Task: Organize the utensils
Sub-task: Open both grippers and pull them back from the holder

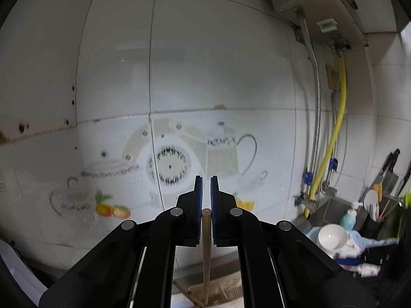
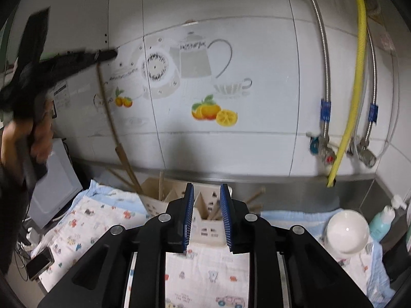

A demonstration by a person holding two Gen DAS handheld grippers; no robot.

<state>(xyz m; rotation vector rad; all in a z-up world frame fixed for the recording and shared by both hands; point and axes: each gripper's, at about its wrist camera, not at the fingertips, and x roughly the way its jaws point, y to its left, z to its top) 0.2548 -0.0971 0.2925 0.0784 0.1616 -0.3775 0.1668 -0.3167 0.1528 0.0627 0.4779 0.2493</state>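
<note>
My left gripper (image 1: 206,179) is shut on a wooden chopstick (image 1: 206,246) that hangs down from between its blue pads toward a beige utensil holder (image 1: 218,292). In the right wrist view the left gripper (image 2: 108,54) is raised at the upper left, and the chopstick (image 2: 110,118) slants down from it into the holder (image 2: 205,220). Several chopsticks (image 2: 253,196) stand in the holder's compartments. My right gripper (image 2: 205,192) is open and empty, just in front of the holder above the printed cloth (image 2: 205,269).
A white bowl (image 2: 346,231) lies on the cloth at the right, next to a teal soap bottle (image 2: 382,222). A yellow hose (image 2: 357,77) and metal hoses run down the tiled wall. A rack with knives (image 1: 388,177) stands far right. A phone (image 2: 38,264) lies at the left.
</note>
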